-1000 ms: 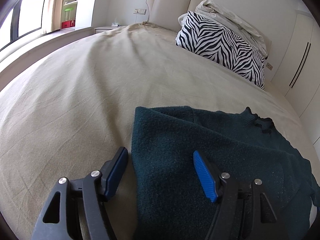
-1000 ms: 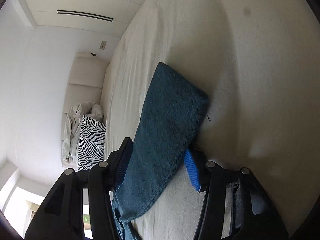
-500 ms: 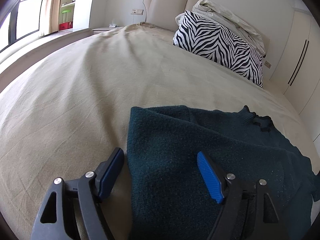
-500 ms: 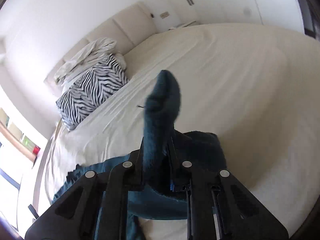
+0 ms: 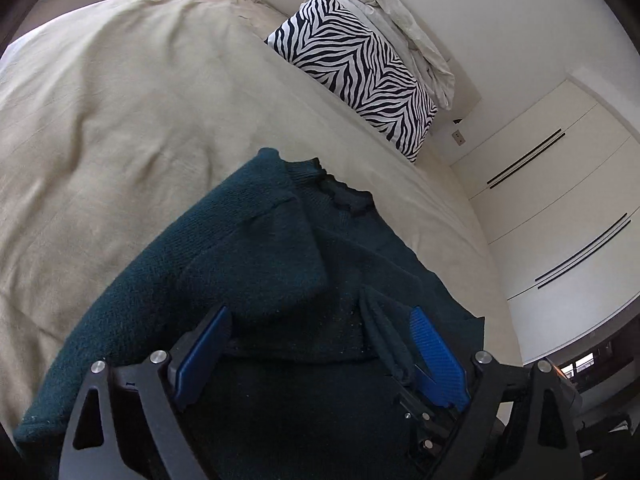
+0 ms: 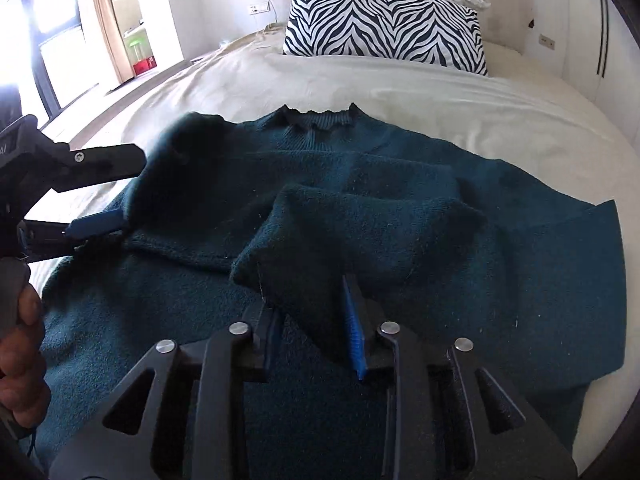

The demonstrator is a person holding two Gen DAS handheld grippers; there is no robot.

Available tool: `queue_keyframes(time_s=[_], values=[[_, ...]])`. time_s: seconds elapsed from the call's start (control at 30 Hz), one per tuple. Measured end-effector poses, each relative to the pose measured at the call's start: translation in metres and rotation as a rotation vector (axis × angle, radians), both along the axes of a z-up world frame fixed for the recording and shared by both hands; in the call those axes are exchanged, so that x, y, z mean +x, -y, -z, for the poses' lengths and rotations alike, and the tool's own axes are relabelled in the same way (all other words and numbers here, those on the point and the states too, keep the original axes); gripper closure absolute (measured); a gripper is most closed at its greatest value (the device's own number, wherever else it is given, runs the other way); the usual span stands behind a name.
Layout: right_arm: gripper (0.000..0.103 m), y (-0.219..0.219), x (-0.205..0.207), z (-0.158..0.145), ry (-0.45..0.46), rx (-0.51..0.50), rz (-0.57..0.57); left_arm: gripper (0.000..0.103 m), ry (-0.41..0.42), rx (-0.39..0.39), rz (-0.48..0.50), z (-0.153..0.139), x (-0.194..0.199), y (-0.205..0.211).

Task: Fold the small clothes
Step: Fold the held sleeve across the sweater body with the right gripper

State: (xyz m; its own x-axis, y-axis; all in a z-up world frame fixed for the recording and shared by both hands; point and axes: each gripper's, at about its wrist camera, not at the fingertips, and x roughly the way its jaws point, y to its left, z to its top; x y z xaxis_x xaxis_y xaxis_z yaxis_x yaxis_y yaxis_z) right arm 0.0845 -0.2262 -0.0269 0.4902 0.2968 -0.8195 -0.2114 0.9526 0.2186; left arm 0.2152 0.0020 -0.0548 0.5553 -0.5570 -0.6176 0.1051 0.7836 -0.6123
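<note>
A dark teal knit sweater [image 6: 400,176] lies flat on the bed, collar toward the pillows; it also shows in the left wrist view [image 5: 248,264]. My right gripper [image 6: 316,336] is shut on the cuff of the right sleeve [image 6: 360,232], which is carried over the sweater's body. My left gripper [image 5: 316,344] is open just above the sweater's left side, with a fold of knit between its blue pads; it also shows in the right wrist view [image 6: 100,188] at the left shoulder.
The beige bedsheet [image 5: 120,120] spreads wide to the left and beyond the collar. A zebra-print pillow [image 6: 384,28] and a rumpled cream duvet [image 5: 404,28] lie at the headboard. White wardrobes [image 5: 560,200] stand to the right.
My right gripper closed on the sleeve and swung it from the bedsheet over the sweater's body. My left gripper moved right from the sweater's edge onto the garment, still open.
</note>
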Motion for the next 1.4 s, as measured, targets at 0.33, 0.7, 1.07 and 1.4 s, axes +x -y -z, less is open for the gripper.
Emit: queue_keyframes(time_s=[0.33, 0.7, 1.07, 1.4], values=[[0.029, 0.082, -0.049, 0.012, -0.055, 0.197, 0.083, 0.012, 0.228, 0.394, -0.140, -0.019, -0.035, -0.016], [0.029, 0.104, -0.045, 0.027, -0.070, 0.347, 0.105, 0.025, 0.238, 0.654, 0.123, 0.017, 0.001, 0.055], [0.028, 0.109, -0.040, 0.034, -0.070, 0.402, 0.108, 0.021, 0.118, 0.703, -0.314, 0.013, 0.043, -0.074], [0.028, 0.136, -0.055, 0.026, -0.026, 0.580, 0.174, 0.021, -0.002, 0.224, 0.170, 0.005, 0.013, 0.048]])
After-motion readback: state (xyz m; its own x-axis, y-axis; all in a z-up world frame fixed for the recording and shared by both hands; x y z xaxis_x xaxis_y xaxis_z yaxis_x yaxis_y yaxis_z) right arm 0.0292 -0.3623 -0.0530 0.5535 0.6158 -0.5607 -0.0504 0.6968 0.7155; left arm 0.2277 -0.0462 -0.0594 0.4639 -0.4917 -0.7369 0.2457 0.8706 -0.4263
